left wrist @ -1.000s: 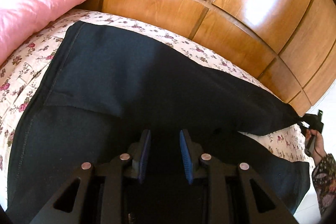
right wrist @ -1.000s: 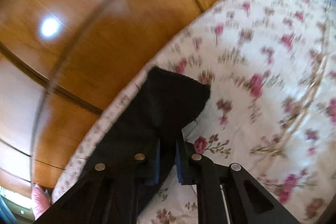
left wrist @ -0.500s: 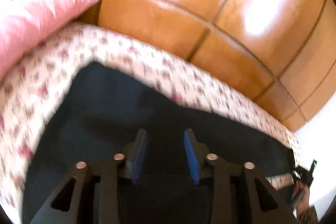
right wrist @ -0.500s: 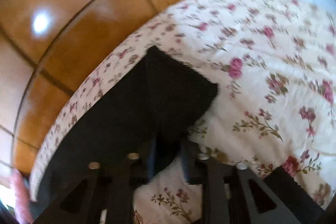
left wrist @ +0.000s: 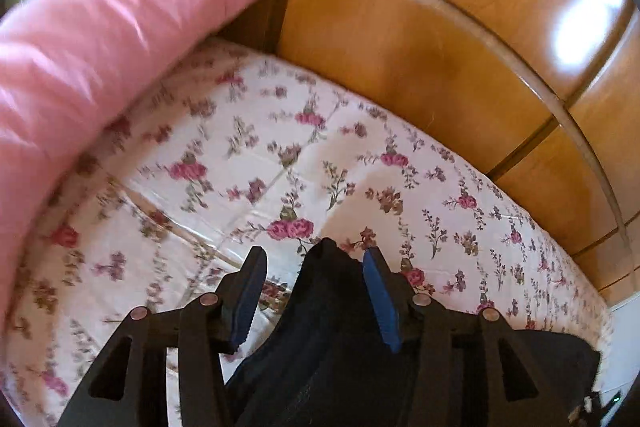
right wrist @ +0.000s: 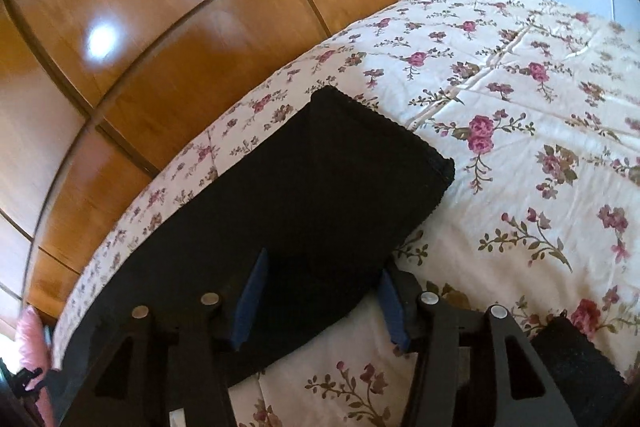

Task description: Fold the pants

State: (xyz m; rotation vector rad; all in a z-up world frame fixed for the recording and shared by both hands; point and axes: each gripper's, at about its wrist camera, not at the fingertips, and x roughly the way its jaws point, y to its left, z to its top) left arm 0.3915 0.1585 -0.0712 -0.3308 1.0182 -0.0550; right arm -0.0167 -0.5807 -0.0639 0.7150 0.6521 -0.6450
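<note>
A wooden paneled wall (left wrist: pixel 440 39) is seen across the top of both views, glossy, with bright light spots reflected on it. Below it, a floral bedspread (left wrist: pixel 248 163) fills the middle and lower left of the left wrist frame and the right half of the right wrist frame. A pink pillow (left wrist: pixel 80 67) occupies the upper left of the left wrist view, blurred, lying on the bedspread against the wall. The black pants (right wrist: pixel 304 195) are spread on the bedspread: in the right wrist view a leg runs from the lower left to a hemmed end at center, and a second dark piece is seen at the lower right corner. In the left wrist view a bunched peak of the fabric rises at bottom center. The left gripper (left wrist: pixel 316 291) is held with jaws apart, the peak between them. The right gripper (right wrist: pixel 320 301) is likewise spread wide above the leg, nothing being pinched.
</note>
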